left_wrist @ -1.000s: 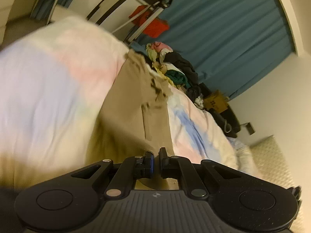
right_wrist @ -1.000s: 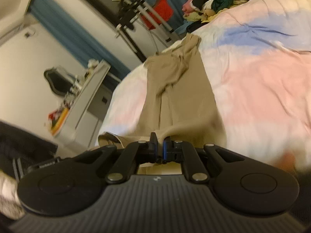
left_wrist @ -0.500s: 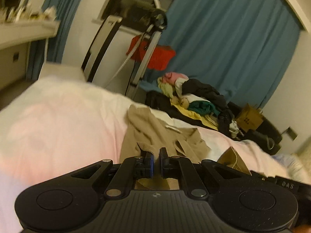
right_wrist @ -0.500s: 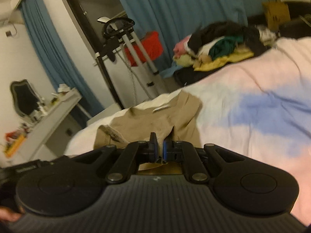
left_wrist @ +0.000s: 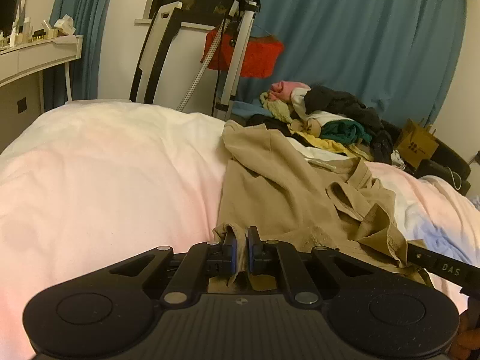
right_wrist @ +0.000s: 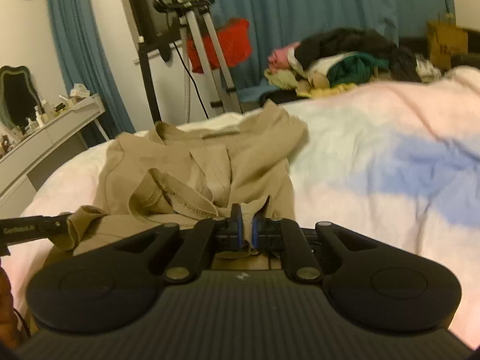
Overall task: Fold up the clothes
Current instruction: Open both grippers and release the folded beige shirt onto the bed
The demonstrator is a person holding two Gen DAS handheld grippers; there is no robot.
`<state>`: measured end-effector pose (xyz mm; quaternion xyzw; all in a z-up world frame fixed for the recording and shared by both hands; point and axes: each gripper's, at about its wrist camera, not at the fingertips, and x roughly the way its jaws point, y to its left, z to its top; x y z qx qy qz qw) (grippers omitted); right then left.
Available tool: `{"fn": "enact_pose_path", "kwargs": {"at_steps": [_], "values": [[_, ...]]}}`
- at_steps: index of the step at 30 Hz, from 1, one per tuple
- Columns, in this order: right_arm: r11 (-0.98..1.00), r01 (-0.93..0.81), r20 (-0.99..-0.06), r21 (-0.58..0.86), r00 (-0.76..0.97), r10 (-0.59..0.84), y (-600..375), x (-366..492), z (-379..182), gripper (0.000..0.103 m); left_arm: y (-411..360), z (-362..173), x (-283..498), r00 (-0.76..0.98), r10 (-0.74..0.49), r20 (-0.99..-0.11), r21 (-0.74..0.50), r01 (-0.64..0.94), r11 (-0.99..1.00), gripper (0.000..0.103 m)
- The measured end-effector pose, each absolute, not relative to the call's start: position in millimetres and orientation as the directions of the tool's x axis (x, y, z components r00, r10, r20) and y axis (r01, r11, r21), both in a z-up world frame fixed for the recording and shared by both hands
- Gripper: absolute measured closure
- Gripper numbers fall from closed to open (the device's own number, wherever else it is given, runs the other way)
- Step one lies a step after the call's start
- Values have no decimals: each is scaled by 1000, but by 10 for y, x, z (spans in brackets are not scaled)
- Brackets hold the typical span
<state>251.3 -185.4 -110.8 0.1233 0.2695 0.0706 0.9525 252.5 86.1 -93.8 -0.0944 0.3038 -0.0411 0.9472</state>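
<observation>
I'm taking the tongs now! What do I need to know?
Left tongs: shut on a bit of the tan garment.
Right tongs: shut on another bit of it, beside the left ones.
The garment lies bunched on the bed, far end near the clothes pile.
Done: its near edge is pinched in both tongs and doubled over onto the rest.
Left: lay that edge down, let go, smooth it, finish the fold. The pile looks unfolded.
</observation>
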Motion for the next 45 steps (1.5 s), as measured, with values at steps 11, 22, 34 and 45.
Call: {"fn": "enact_pose_path", "kwargs": {"at_steps": [11, 22, 34, 45], "values": [[955, -47, -444, 291, 878, 179, -1841, 2047, -672, 40, 676, -380, 1907, 861, -100, -498, -160, 22, 987, 40], [969, -118, -319, 217, 930, 185, -1803, 986, -48, 21, 661, 179, 835, 913, -93, -398, -75, 68, 995, 17], [966, -129, -312, 225, 930, 196, -1740, 524, -90, 21, 737, -32, 371, 881, -114, -460, -134, 58, 989, 16], [967, -14, -364, 255, 925, 109, -1761, 576, -300, 21, 747, -502, 459, 760, -187, -622, -240, 42, 970, 16]]}}
